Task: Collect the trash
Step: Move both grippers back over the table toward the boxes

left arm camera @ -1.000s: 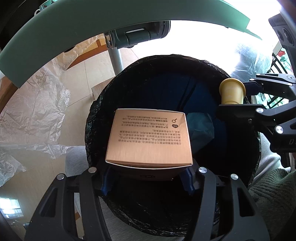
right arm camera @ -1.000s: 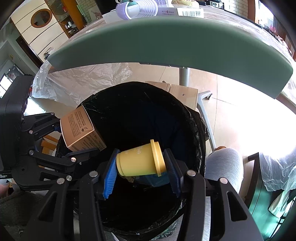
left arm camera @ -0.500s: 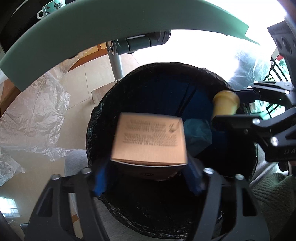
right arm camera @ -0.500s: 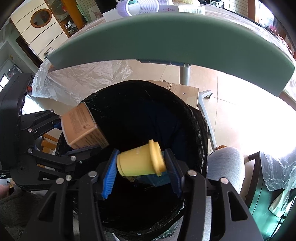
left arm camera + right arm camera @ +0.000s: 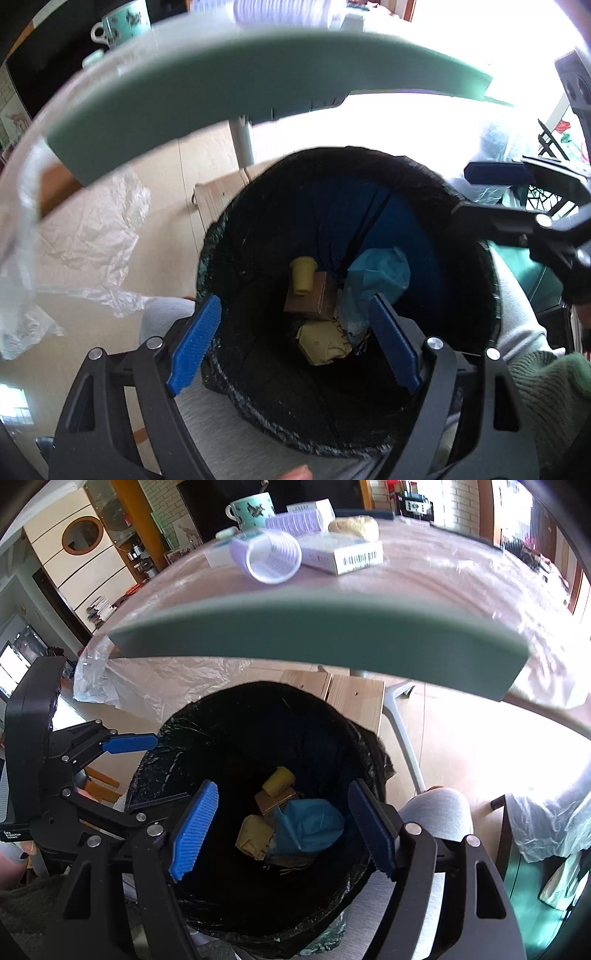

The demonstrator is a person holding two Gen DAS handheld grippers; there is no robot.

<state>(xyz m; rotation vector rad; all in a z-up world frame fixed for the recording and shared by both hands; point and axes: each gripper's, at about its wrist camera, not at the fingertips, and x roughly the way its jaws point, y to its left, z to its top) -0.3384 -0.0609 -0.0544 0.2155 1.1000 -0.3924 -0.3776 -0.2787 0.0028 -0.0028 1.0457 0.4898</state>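
Note:
A black-lined trash bin (image 5: 229, 266) (image 5: 155, 760) stands below the table edge. At its bottom lie a brown box (image 5: 310, 299) (image 5: 271, 799), a yellow cup (image 5: 303, 275) (image 5: 279, 781), a blue wad (image 5: 376, 273) (image 5: 310, 825) and a crumpled yellow piece (image 5: 325, 343) (image 5: 255, 836). My left gripper (image 5: 291, 343) is open and empty over the bin's near rim. My right gripper (image 5: 282, 825) is open and empty over the bin as well. Each gripper shows in the other's view, the right one (image 5: 517, 206) and the left one (image 5: 92, 768).
The green-edged table (image 5: 221, 81) (image 5: 314, 631) hangs over the bin. On it lie a purple ribbed cup (image 5: 269, 555), white boxes (image 5: 343, 555), a patterned mug (image 5: 251, 507) and a bun (image 5: 352, 526). Clear plastic sheet (image 5: 85, 236) covers the floor at left. A grey table leg (image 5: 400, 738) stands behind.
Both grippers opened. The brown box and the yellow cup dropped to the bottom of the bin. Both grippers rose, so more of the tabletop shows.

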